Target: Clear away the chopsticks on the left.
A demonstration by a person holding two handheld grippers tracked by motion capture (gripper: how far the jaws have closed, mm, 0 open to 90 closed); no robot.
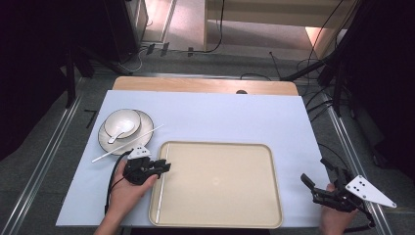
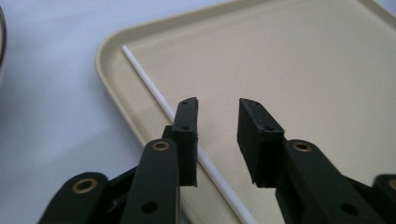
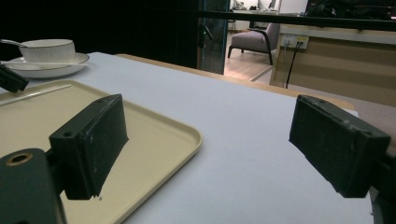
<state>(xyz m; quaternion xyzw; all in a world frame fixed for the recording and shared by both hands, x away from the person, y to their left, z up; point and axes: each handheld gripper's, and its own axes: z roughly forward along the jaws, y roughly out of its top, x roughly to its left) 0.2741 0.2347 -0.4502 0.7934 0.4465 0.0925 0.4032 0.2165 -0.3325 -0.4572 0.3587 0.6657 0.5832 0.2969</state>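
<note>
I am holding the left gripper (image 2: 217, 140) with jaws narrowly parted, gripping nothing; the white chopstick (image 2: 159, 95) is lying in the tray (image 2: 303, 60), running toward the frame's upper left. Farther off, the right gripper (image 1: 319, 180) is resting wide open.

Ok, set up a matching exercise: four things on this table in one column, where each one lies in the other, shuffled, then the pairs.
Things:
1. thin white chopstick
2. second thin white chopstick
3. small white spoon
4. left claw

Places:
A. inside the white bowl on the round white plate
B. along the left inner edge of the beige rectangular tray
C. across the plate's rim, one end on the white table cover
D. open, above the tray's left side

Pairs: 1-B, 2-C, 3-A, 4-D
</note>
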